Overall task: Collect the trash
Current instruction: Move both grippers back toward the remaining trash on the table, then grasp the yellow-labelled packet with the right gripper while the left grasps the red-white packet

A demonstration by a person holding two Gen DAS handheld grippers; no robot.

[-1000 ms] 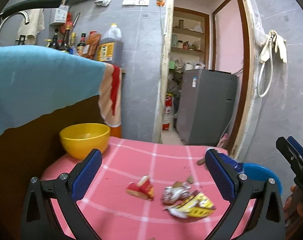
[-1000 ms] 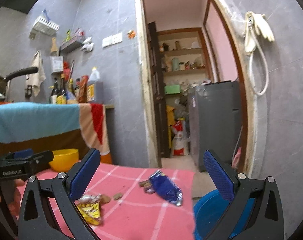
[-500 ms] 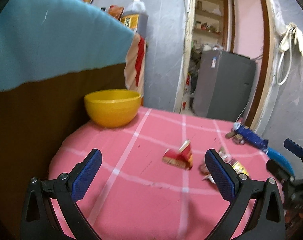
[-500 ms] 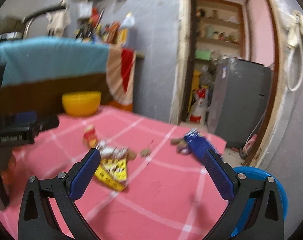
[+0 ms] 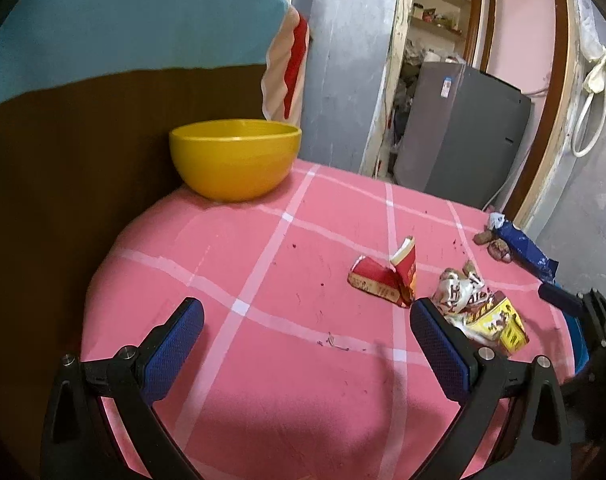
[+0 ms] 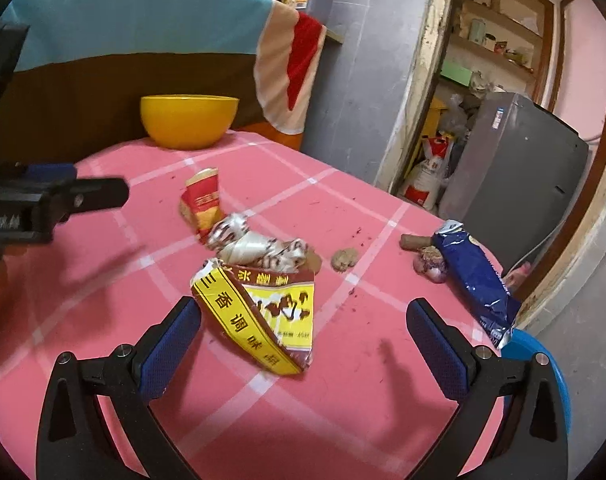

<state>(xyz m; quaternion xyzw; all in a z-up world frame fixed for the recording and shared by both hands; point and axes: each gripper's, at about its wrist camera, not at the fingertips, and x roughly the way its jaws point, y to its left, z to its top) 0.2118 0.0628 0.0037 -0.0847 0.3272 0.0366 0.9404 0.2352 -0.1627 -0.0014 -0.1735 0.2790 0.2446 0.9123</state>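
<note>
Both grippers have dipped down toward the counter (image 6: 363, 392). The right gripper (image 6: 303, 340), spread wide and empty, now has the yellow wrapper (image 6: 263, 316) right between its fingers, ready to grab.

1. A grey tiled wall (image 6: 367, 52) meets a worn, cream-painted door frame (image 6: 423, 80).
2. Beyond the doorway, a grey metal cabinet (image 6: 515, 168) stands beneath wooden shelves (image 6: 499, 40) holding jars, beside a pink wall (image 5: 519, 28).
3. A pink checked tablecloth (image 5: 303, 360) covers the table.
4. A blue, cream and red striped towel (image 6: 143, 20) drapes over a dark brown counter front (image 5: 63, 160).
</note>
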